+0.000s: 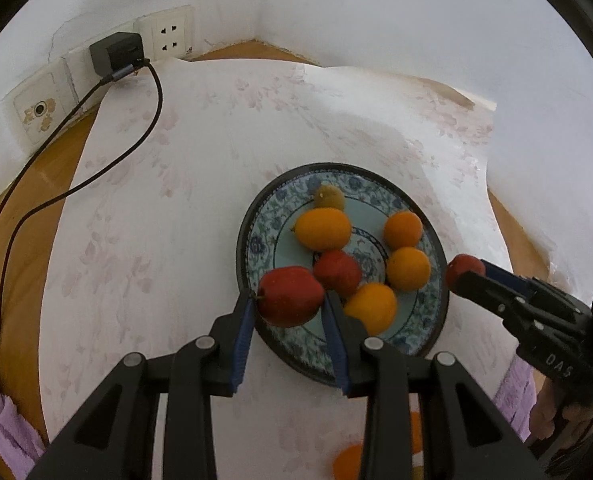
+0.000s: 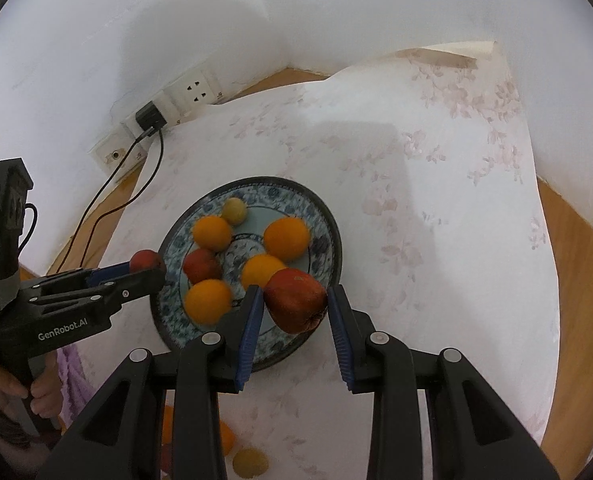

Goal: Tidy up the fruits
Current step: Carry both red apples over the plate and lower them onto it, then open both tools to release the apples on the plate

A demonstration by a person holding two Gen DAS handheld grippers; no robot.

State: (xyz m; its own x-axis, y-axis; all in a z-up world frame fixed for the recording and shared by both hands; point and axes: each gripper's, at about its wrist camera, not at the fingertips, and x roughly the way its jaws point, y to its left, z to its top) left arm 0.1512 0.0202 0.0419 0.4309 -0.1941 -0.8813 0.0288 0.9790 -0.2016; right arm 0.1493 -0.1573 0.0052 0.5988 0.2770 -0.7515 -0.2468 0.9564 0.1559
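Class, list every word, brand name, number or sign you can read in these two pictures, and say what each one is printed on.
"GenRobot.AI": white print on the side of the left hand-held gripper, seen from the right wrist view.
"DAS": white letters on the body of the right hand-held gripper, seen from the left wrist view; they run at a slant and may be part of a longer word.
No other readable text shows.

A lived-in home, most likely a room corner used as a dining spot. Ahead of the tongs, a wooden table point(image 1: 28, 240) carries a white cloth with a faint pink flower print point(image 1: 156, 184), and a blue-patterned china plate point(image 1: 258, 246) of fruit sits on it. Further ahead and to the left, plain white plastered walls point(image 1: 376, 12) meet in a corner, with household wall sockets point(image 1: 168, 36), a black charger point(image 1: 116, 54) plugged in and its cable point(image 1: 152, 120) trailing over the cloth.
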